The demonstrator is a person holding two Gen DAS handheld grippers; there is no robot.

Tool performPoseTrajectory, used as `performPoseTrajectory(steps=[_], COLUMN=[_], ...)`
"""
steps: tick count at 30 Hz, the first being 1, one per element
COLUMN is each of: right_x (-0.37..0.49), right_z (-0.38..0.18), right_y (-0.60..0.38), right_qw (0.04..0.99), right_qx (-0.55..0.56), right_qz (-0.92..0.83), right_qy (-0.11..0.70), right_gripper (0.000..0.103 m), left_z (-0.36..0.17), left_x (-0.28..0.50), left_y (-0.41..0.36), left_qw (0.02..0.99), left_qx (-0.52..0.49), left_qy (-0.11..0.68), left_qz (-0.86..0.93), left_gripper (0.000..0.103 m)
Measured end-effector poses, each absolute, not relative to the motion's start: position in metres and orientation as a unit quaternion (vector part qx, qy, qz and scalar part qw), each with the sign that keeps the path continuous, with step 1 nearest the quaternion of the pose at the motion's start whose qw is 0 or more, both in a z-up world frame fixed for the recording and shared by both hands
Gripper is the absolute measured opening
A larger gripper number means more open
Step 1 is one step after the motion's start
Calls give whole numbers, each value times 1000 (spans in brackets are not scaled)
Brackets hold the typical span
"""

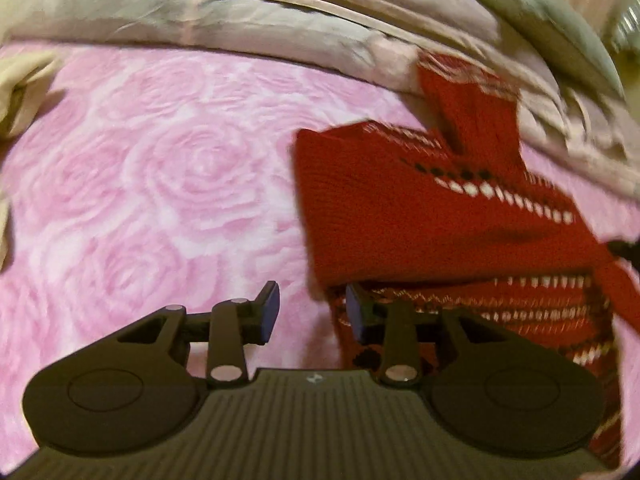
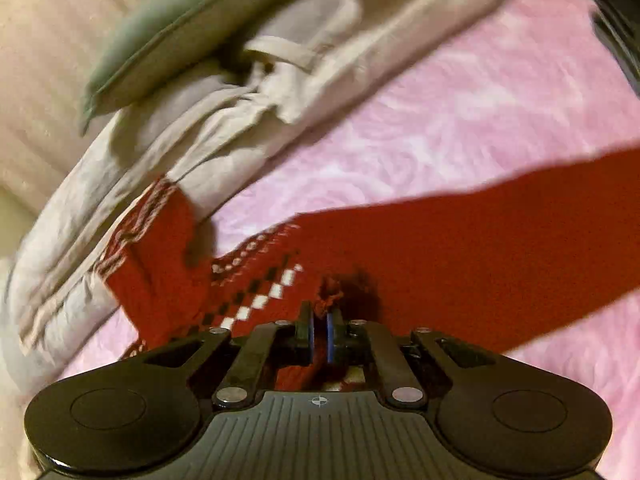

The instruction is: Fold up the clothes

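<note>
My red knitted sweater (image 2: 460,256) lies on the pink rose-patterned blanket (image 1: 160,184), its long axis running from near right toward the far left, where a ribbed sleeve (image 1: 472,120) with a striped cuff reaches the crumpled beige duvet (image 1: 280,12). White and black diamond bands cross the coarse knit. My right gripper (image 2: 320,338) has its blue-padded fingers nearly closed, pinching a bunched fold of sweater. My left gripper (image 1: 312,312) is spread wide and holds nothing, at the sweater's left edge. A grey-green pillow (image 2: 168,36) leans on the duvet.
</note>
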State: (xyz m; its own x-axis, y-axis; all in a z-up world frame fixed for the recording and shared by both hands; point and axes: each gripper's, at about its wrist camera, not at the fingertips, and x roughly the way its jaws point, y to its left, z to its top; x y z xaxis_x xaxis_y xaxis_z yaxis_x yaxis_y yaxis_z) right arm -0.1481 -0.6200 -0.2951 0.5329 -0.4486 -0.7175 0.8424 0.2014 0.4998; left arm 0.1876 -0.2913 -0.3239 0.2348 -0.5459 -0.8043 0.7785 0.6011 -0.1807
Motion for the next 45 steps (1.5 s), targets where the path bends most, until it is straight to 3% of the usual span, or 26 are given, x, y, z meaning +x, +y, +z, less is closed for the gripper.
performPoseTrajectory(steps=[7, 8, 9, 12, 20, 28, 33, 35, 36, 37, 41, 43, 45], right_x=[-141, -142, -143, -152, -164, -178, -194, -189, -185, -178, -160, -168, -189], right_z=[-267, -271, -276, -301, -284, -315, -299, -288, -283, -280, -303, -327, -328], right_y=[-619, -619, -619, -624, -614, -633, -634, -635, -635, -635, -642, -647, -646], right_qw=[786, 782, 775, 748, 782, 714, 708, 729, 739, 751, 762, 733, 732], right_qx=[414, 410, 410, 415, 368, 413, 417, 401, 393, 381, 392, 424, 440], right_qz=[-415, -421, -428, -453, -460, -488, -500, -489, -483, -477, -434, -431, -428], right_qy=[197, 209, 220, 252, 202, 285, 275, 263, 258, 252, 279, 311, 295], right_gripper=[4, 4, 4, 4, 4, 5, 6, 23, 62, 76, 74, 58, 54], left_z=[-334, -336, -337, -340, -328, -338, -305, -291, -291, -294, -319, -342, -346], left_x=[178, 177, 175, 176, 158, 151, 170, 177, 177, 177, 172, 168, 163], left_y=[-314, -317, -320, -323, -325, -328, -314, -318, -325, -334, -369, -378, -375], left_qw=[762, 760, 757, 758, 760, 726, 738, 748, 749, 747, 729, 720, 725], left_qx=[197, 207, 216, 236, 283, 338, 275, 225, 216, 211, 208, 230, 242], left_qy=[415, 410, 405, 397, 329, 350, 388, 396, 397, 397, 421, 444, 437], left_qz=[-456, -460, -464, -460, -484, -486, -478, -482, -485, -489, -497, -482, -474], left_gripper=[30, 24, 11, 6, 5, 10, 10, 10, 11, 13, 14, 15, 17])
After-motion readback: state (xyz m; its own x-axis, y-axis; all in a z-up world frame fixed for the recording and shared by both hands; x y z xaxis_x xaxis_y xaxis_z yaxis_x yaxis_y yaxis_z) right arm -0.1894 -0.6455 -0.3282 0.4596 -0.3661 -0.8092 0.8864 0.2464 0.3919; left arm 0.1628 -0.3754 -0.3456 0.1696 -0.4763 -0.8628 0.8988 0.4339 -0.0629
